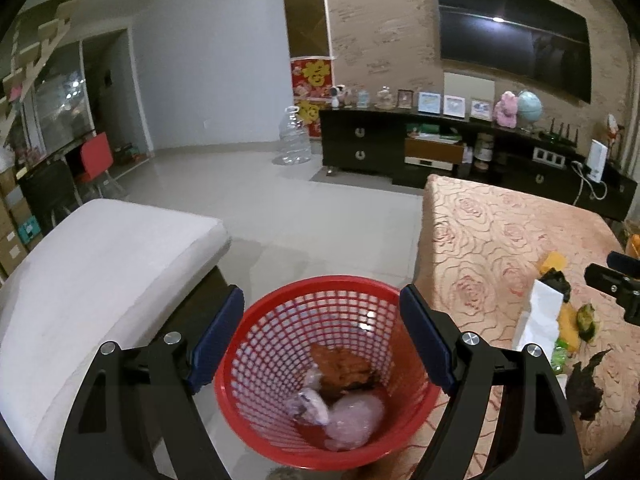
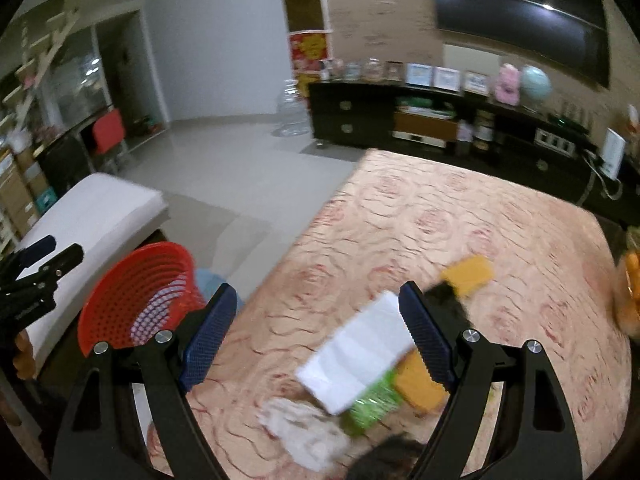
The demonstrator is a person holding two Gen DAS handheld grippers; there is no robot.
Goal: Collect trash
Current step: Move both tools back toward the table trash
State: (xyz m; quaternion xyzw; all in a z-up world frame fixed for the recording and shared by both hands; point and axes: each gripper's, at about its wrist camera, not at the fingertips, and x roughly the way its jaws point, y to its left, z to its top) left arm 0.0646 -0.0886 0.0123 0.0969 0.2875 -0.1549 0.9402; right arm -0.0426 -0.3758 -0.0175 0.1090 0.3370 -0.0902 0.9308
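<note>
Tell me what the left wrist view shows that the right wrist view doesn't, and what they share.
Left wrist only: the inside of the red basket, holding a brown scrap and clear crumpled plastic.

Right wrist only: a crumpled white tissue near the table's front edge, and the basket's outer wall.

Both: the rose-patterned table, the white paper over green and orange wrappers, and both grippers, left and right, open and empty.

Pale glossy tiled floor (image 1: pixel 248 184) under a white wall (image 1: pixel 208 60) and beige patterned wallpaper (image 1: pixel 380 20). Dark wall-mounted television (image 1: pixel 516 36) above a long black cabinet (image 1: pixel 360 148) lined with framed pictures, a pink plush toy and a globe. White cushioned seat (image 1: pixel 96 264) at left, rose-patterned covered surface (image 1: pixel 500 232) at right.
</note>
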